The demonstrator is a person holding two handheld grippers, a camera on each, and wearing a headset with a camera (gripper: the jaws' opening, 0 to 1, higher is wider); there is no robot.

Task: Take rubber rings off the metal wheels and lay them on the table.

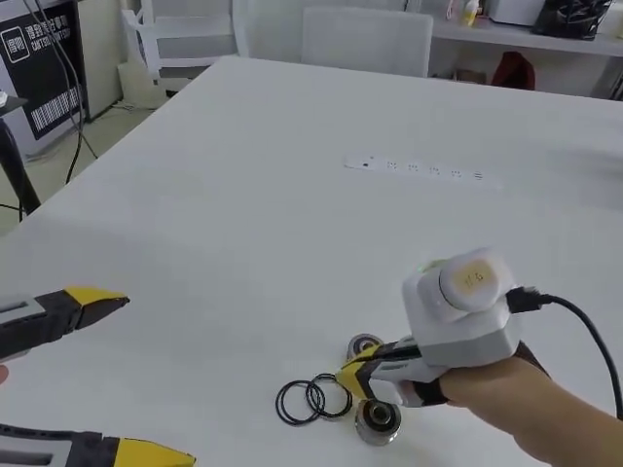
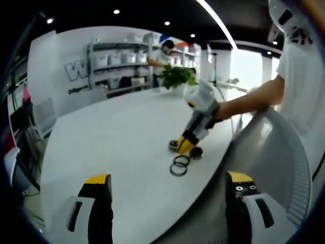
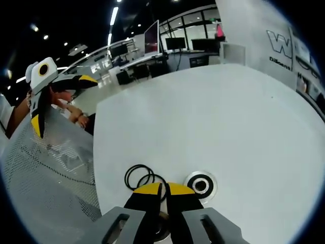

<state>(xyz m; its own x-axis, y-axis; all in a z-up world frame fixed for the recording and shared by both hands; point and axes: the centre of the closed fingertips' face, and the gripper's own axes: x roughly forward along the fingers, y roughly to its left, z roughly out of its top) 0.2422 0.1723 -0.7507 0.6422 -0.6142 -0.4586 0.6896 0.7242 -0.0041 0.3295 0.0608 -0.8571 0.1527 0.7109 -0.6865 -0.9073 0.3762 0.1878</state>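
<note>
Right gripper (image 3: 163,187) pinched closed beside black rings (image 1: 316,397), metal wheels (image 1: 378,416) on white surface (image 1: 292,195). Left gripper (image 2: 168,178) spread wide. Big "W" (image 2: 72,71) on wall (image 2: 48,56).

A broad white table (image 1: 243,195) carries two thin black rubber rings (image 1: 313,399), lying flat and overlapping each other. Just right of the rings sit two small round metal wheels, one wheel (image 1: 364,346) slightly beyond them, the other wheel (image 1: 378,416) slightly nearer. Well beyond the rings lies a flat white power strip (image 1: 419,169).
</note>
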